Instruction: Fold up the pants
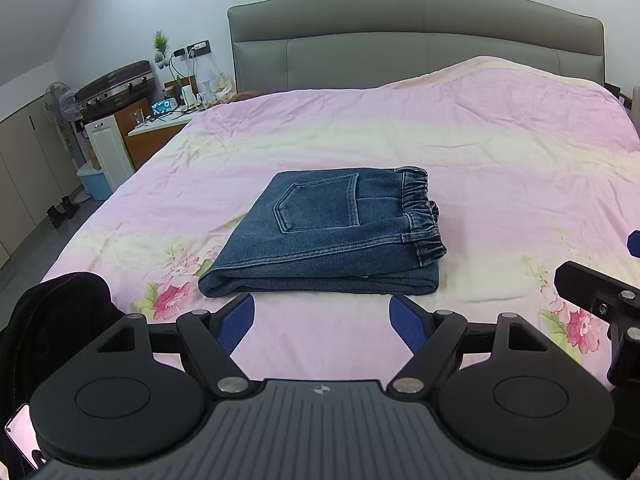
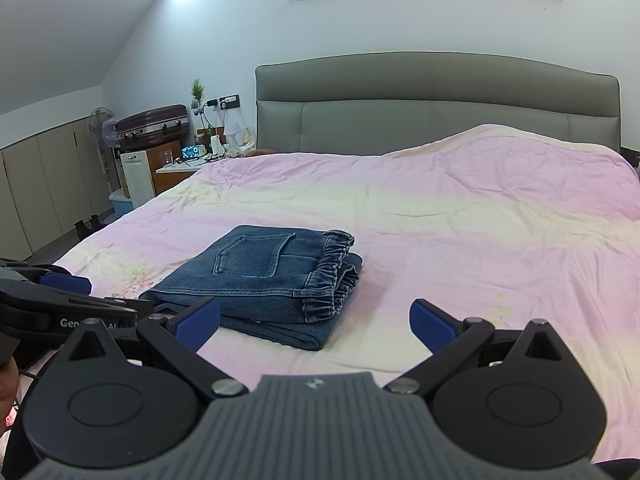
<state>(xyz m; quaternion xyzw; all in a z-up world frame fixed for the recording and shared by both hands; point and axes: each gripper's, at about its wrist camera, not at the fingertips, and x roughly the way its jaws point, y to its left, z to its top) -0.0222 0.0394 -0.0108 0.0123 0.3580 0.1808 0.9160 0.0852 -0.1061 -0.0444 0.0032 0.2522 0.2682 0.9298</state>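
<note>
The blue denim pants [image 1: 328, 232] lie folded into a compact rectangle on the pink floral bedspread [image 1: 460, 152], back pocket up, elastic waistband at the right. My left gripper [image 1: 322, 316] hovers just short of the near folded edge, open, its blue pads apart with nothing between them. In the right wrist view the same pants [image 2: 264, 276] sit left of centre. My right gripper [image 2: 316, 318] is open and empty, near the pants' near right corner. The left gripper's body [image 2: 60, 308] shows at the left edge.
A grey padded headboard [image 1: 416, 44] closes the far end of the bed. Left of the bed stand a bedside table [image 1: 160, 128] with cables and bottles, a suitcase [image 1: 116, 88], a fan and a blue bin. A dark garment [image 1: 60, 312] lies at the near left corner.
</note>
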